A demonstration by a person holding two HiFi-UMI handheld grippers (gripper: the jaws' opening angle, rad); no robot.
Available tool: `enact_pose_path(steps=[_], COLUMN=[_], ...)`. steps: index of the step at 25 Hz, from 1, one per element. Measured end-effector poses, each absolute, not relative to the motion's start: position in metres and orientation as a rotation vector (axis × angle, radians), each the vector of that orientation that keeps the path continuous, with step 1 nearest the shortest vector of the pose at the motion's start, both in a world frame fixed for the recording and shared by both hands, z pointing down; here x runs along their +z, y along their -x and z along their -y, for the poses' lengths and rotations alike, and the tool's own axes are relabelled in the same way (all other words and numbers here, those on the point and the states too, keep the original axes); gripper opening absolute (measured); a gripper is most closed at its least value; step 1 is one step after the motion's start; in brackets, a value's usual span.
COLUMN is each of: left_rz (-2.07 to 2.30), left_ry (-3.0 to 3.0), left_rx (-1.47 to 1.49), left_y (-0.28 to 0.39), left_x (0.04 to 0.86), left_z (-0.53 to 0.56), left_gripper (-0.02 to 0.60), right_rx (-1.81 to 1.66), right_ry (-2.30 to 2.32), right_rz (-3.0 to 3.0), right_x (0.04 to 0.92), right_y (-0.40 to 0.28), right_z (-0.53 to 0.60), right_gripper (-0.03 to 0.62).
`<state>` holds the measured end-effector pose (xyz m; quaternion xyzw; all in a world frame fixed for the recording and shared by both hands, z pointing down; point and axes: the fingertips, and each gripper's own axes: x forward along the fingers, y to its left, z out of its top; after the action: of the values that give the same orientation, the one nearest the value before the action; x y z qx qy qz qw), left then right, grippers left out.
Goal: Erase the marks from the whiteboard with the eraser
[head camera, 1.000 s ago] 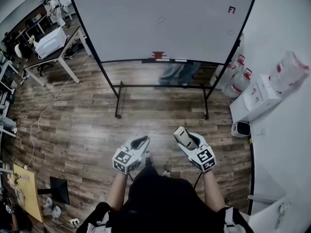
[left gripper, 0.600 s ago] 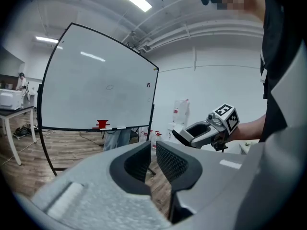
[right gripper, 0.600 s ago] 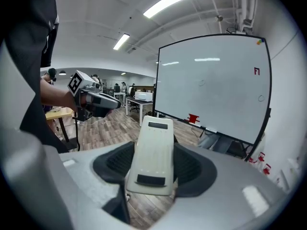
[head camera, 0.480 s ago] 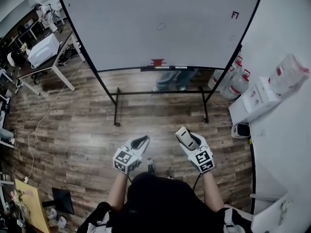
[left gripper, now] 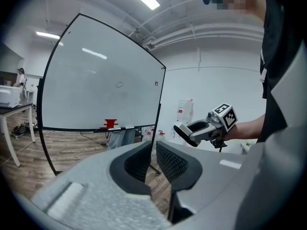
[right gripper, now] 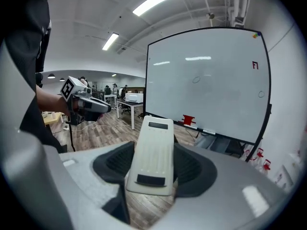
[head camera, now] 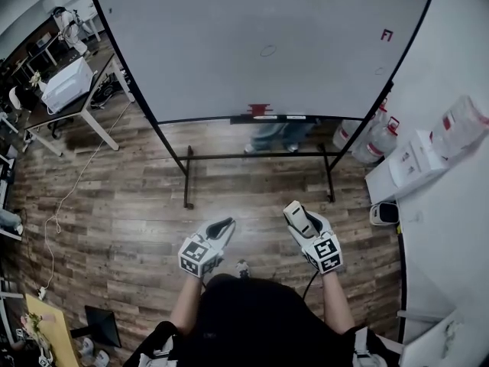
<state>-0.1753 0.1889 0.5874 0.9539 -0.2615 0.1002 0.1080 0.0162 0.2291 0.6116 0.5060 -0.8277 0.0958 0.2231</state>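
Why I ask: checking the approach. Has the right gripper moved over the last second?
Yes, slightly: the right gripper, shut on the eraser, sits nearer the closest foot of the whiteboard stand than before.

Glossy smooth whiteboard [head camera: 252, 44] in dark metal frame [head camera: 218, 157], grained wood-plank floor [head camera: 130, 197], matt cream plastic eraser [right gripper: 153, 147], finely ribbed black pads [left gripper: 169, 160] set in matt grey plastic
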Motion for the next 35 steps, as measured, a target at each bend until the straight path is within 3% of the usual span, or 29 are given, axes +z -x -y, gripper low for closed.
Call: enact_pose_path(steps=[7,21,35], left_rz=[0.716,0.765,0.875], left_ry=[-2.825,-2.766,-2.752], left_rx=[0.327,0.371,0.322], left_y=[0.190,0.185,0.079], left_x=[0.596,0.612,0.594], left_z=[-0.146,-0.093,0.013], left_gripper=[0.046,0.046,0.046], right_rx=[0.174,0.148,0.000], right_ry=[-1.458,-1.487,-1.390], right_rz=[2.206,2.124,2.054], right_x=[0.613,0.627,0.612], right_y=[-0.005,-0.045,-0.161], right_z=[-0.182,-0.117,0.004], right_gripper=[0.259,0.259,0.259])
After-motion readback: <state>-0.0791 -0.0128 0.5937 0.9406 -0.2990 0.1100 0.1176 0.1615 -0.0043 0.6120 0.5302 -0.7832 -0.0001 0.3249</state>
